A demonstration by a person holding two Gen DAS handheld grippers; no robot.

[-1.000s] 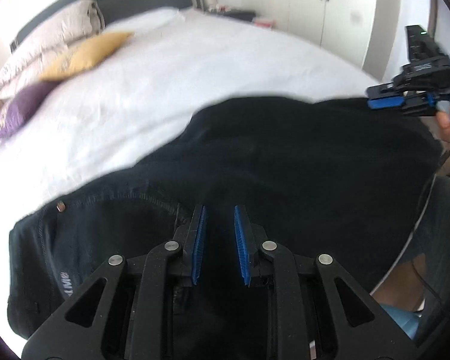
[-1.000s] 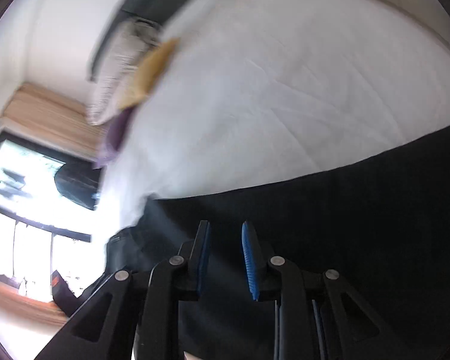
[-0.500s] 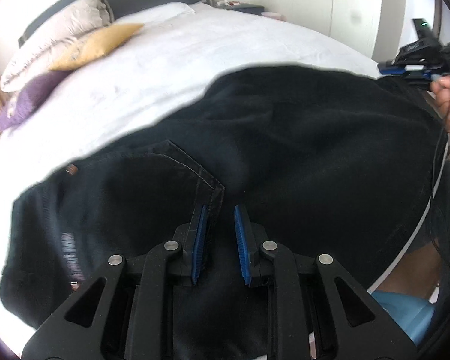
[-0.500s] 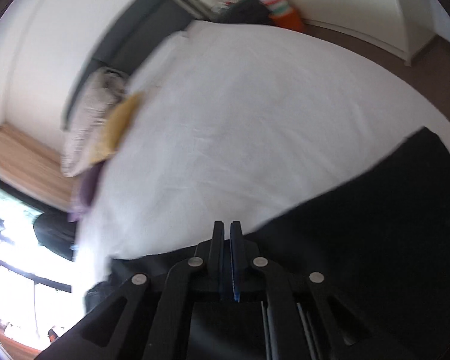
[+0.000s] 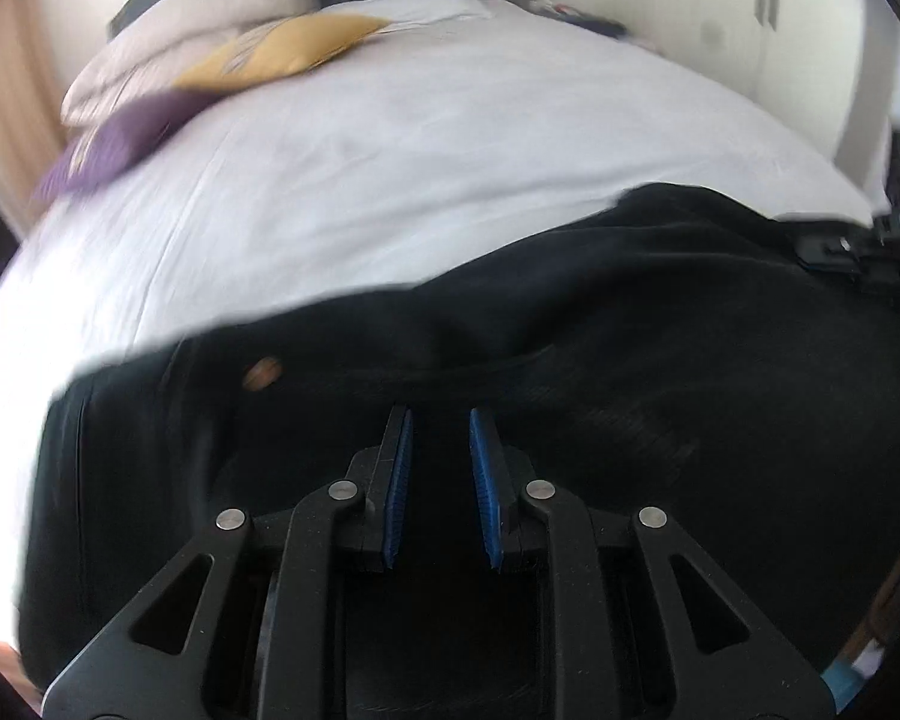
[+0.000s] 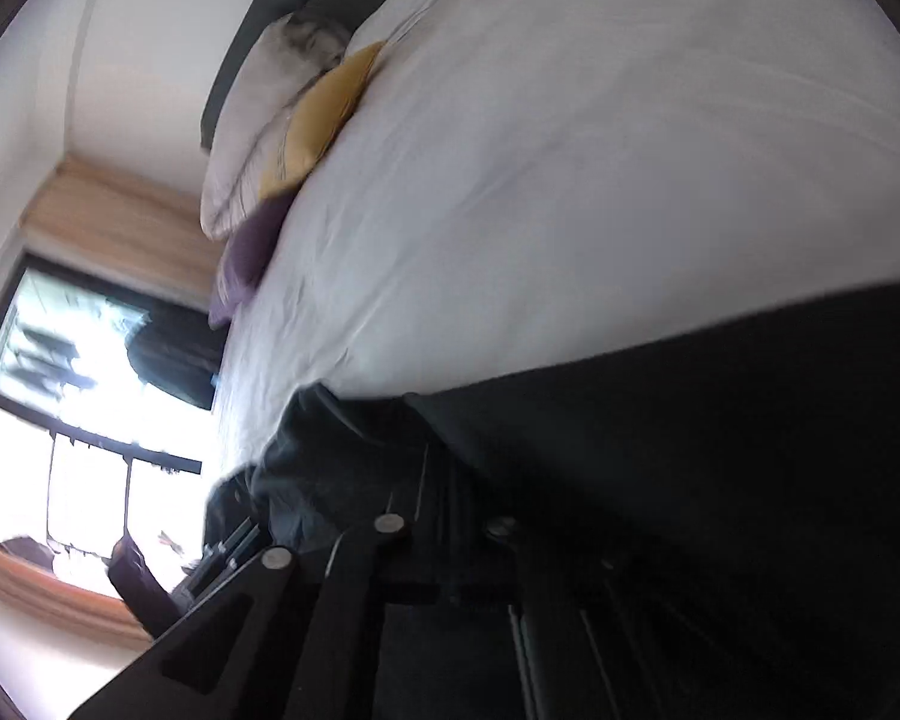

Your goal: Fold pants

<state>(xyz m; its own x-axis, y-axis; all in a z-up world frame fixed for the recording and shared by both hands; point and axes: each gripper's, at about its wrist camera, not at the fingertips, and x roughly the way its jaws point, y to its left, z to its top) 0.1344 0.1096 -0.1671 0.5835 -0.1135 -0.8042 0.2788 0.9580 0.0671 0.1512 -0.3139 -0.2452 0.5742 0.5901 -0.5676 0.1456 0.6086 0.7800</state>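
Black pants lie spread across the near side of a white bed, with a copper button at the waist on the left. My left gripper is open, its blue pads just above the fabric near the waistband, holding nothing. My right gripper shows at the far right edge of the pants. In the right wrist view the pants drape over my right gripper and hide its fingertips; it appears shut on the cloth.
Grey, yellow and purple pillows lie at the head of the bed by a dark headboard. White wardrobes stand at the back right. A window is at the left in the right wrist view.
My right gripper closed on the pants edge and swung, rolling its view sideways, with cloth now covering its fingers. The pants shifted nearer under my left gripper, which stayed open.
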